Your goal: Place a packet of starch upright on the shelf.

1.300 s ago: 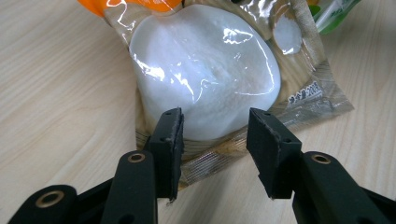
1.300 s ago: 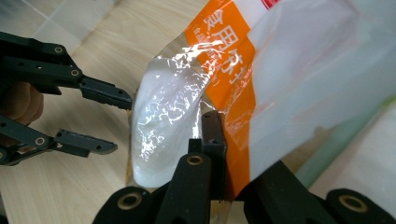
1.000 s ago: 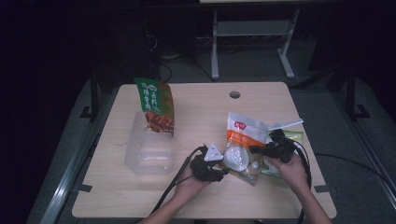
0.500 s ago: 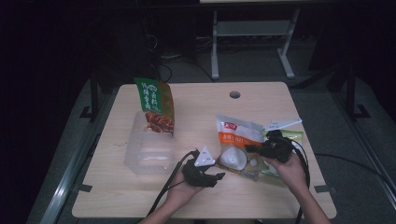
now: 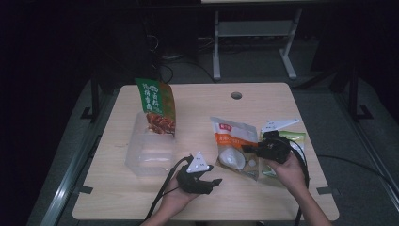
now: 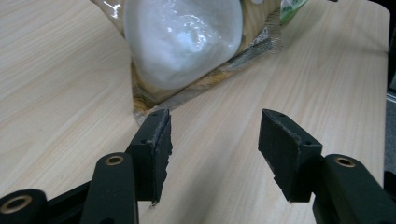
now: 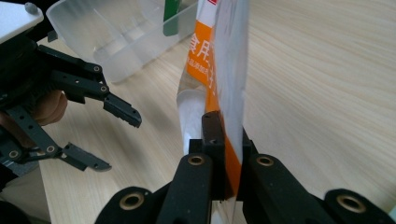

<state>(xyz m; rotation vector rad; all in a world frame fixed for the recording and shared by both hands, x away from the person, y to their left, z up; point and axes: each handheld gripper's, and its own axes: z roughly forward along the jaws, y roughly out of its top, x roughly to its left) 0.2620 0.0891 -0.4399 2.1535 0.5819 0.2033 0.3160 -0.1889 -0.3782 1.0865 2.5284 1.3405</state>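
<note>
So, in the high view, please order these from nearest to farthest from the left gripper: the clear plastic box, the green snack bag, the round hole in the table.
From the left gripper:
1. Clear plastic box, just beyond it, to its left.
2. Green snack bag, standing at the box's far end.
3. Round hole, near the table's far edge, to the right.

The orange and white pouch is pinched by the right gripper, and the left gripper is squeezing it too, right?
Not quite. The right gripper does pinch the orange and white pouch, but the left gripper isn't squeezing it: the left gripper view shows its jaws open, nothing between them.
</note>
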